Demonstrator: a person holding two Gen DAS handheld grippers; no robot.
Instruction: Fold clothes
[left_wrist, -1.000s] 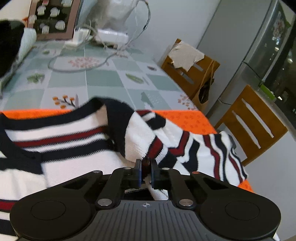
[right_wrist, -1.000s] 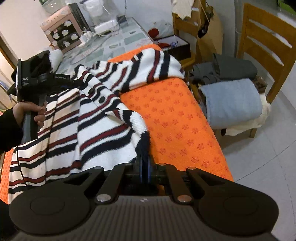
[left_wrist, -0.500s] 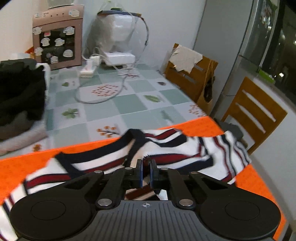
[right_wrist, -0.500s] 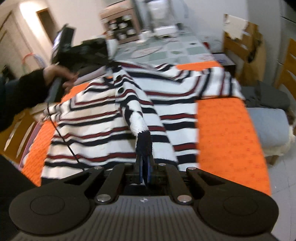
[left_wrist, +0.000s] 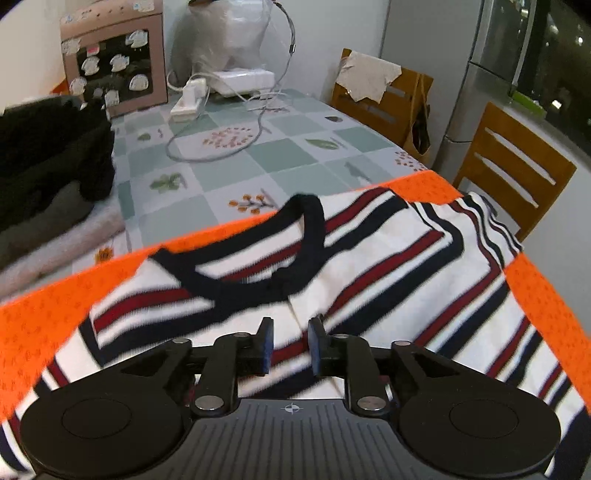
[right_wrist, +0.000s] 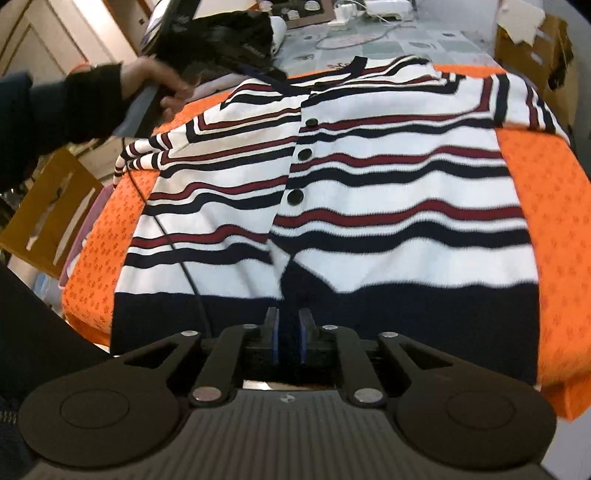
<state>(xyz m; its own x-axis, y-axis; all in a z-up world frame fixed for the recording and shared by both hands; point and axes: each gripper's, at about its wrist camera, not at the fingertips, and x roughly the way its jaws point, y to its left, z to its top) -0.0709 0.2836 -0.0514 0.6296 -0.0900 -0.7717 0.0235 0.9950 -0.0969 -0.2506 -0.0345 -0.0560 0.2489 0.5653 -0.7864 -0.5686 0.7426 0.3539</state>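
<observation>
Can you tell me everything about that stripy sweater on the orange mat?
The striped cardigan looks knitted: white with navy and dark red stripes, a navy neckband and a wide navy hem. Three dark buttons run down its front, which gapes a little above the hem. It lies spread flat, front up, on the orange mat, one sleeve drooping over the mat's edge. Both grippers' jaws are opening; neither pinches it now.

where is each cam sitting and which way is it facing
Left wrist: on the left gripper, over the cardigan's collar, facing across the table toward the chairs; only its own opening jaws show.
Right wrist: on the right gripper, at the hem end, facing up the cardigan; its opening jaws and the person's left hand show.
Shared: cardigan, orange mat, table.
</observation>
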